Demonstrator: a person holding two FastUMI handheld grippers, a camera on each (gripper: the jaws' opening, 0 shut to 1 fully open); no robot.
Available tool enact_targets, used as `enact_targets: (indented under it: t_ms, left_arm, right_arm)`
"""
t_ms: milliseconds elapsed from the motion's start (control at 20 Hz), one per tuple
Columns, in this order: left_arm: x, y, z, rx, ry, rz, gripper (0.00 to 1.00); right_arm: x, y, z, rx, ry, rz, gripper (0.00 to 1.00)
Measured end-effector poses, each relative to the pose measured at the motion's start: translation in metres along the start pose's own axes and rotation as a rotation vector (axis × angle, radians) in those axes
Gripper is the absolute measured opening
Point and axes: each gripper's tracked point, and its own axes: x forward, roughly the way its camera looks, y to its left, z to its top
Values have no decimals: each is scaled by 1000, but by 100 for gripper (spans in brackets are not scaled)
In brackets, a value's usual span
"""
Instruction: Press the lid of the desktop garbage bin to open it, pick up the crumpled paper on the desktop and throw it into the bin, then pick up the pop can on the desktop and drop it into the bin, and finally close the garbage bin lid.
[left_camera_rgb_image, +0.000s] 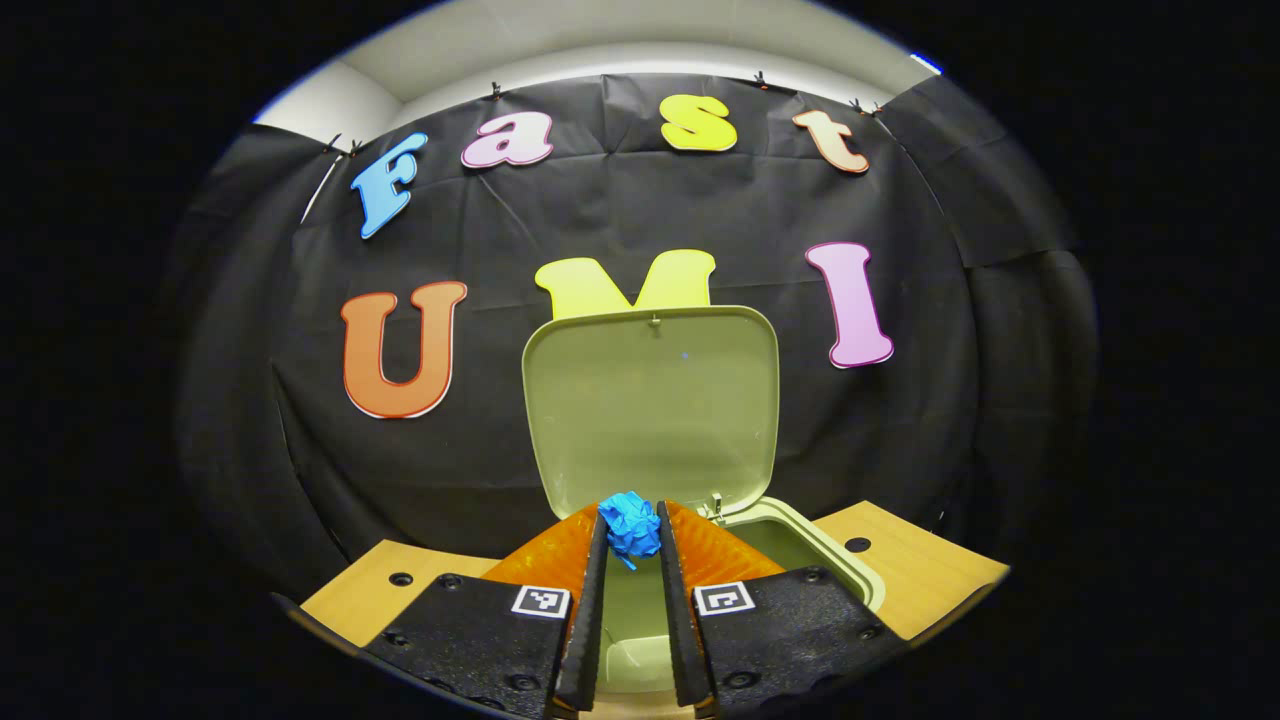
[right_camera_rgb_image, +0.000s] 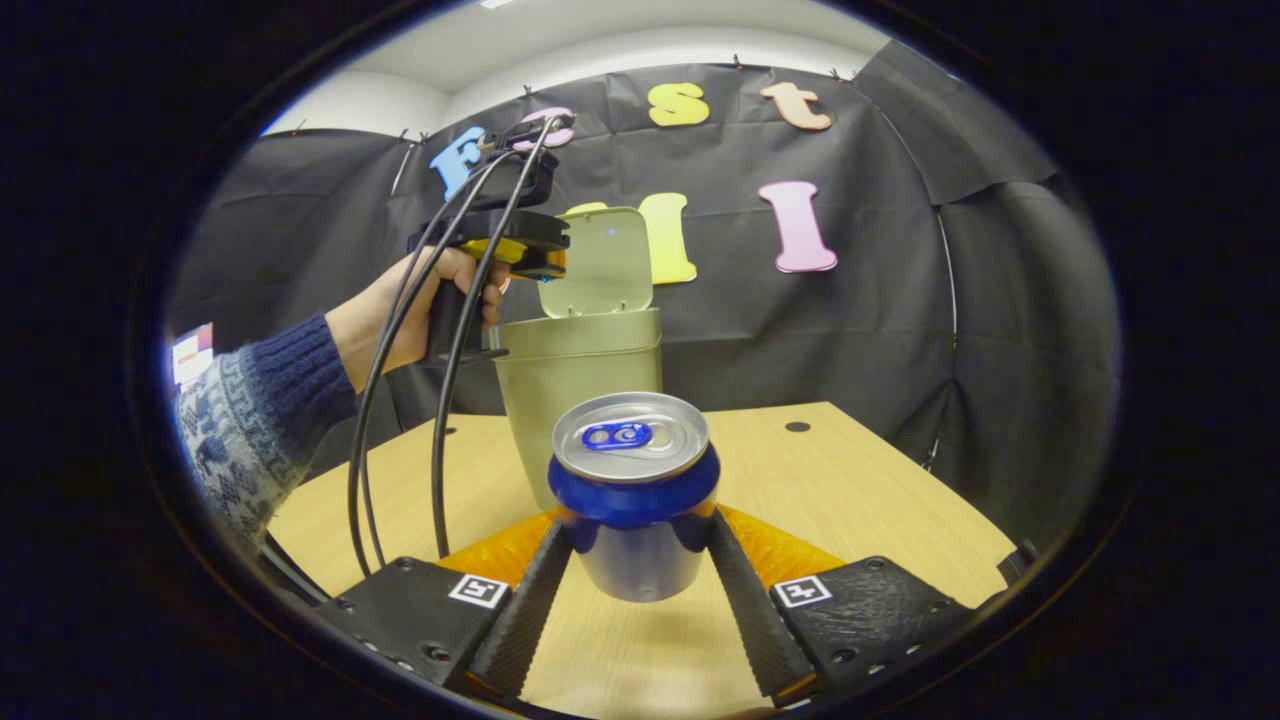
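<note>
In the left gripper view, the left tool (left_camera_rgb_image: 632, 530) is nearly closed, both fingers pinching the blue crumpled paper (left_camera_rgb_image: 629, 526) at their tips. It hangs right over the open mouth of the green desktop garbage bin (left_camera_rgb_image: 800, 545), whose lid (left_camera_rgb_image: 652, 405) stands upright behind. The bin sits on the wooden tabletop (left_camera_rgb_image: 905, 560).

In the right gripper view, the right tool (right_camera_rgb_image: 635, 560) is spread about a can's width, its 2 fingers flanking the lower body of the blue pop can (right_camera_rgb_image: 634, 495). They look to be touching it, but whether they press I cannot tell. The can stands upright near the bin. A hand (right_camera_rgb_image: 420, 310) in a knitted sleeve holds the other tool above the bin.

By my reading, step 1 is done, the paper is ready to drop, and the can drop and lid closing remain.
</note>
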Motion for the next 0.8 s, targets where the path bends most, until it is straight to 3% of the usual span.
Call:
enact_targets:
  t_ms: [250,500,550,700,800]
  left_arm:
    - [0,-13,-21,-84,61,-19,36]
    - [-2,-14,-28,-115,94,-16,72]
    - [-3,-16,-28,-121,91,-19,90]
    - [-7,-12,-22,-93,51,-5,98]
    - [-11,-10,-20,-67,49,4,99]
  right_arm:
    - [-7,-4,10,14,-29,2,81]
    - [-5,-4,11,12,-23,3,81]
    - [-4,-4,11,13,-20,4,81]
    - [-4,-5,10,9,-21,-2,81]
    - [-3,-5,8,8,-17,-6,81]
